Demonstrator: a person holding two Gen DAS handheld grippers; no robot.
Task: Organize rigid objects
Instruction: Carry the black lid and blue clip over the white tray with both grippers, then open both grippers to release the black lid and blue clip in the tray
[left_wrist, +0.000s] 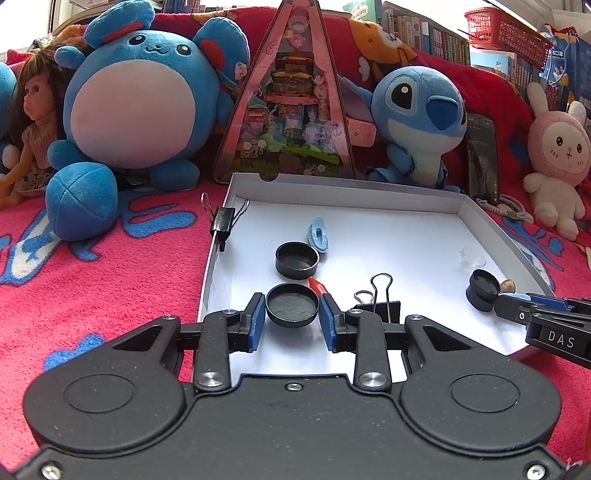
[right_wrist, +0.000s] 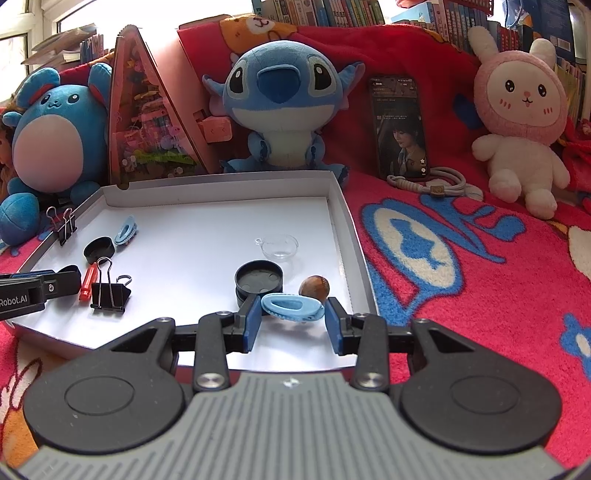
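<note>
Two claws, two catches over the white tray

Two claws are loaded on my feeds. My left claw is closed on a black round lid, hollow side up, both blue pads pressing its rim, above the tray's near edge. My right claw grips a light blue hair clip by its ends near the tray's near right corner.

Everything sits in a white cardboard tray on a red patterned blanket. A second black lid lies mid-tray with a red pen beside it, and another blue hair clip just behind. One black binder clip stands near the front edge; another is clamped on the tray's left wall. A stack of black lids, a walnut and a clear plastic cup sit toward the right edge.
</note>
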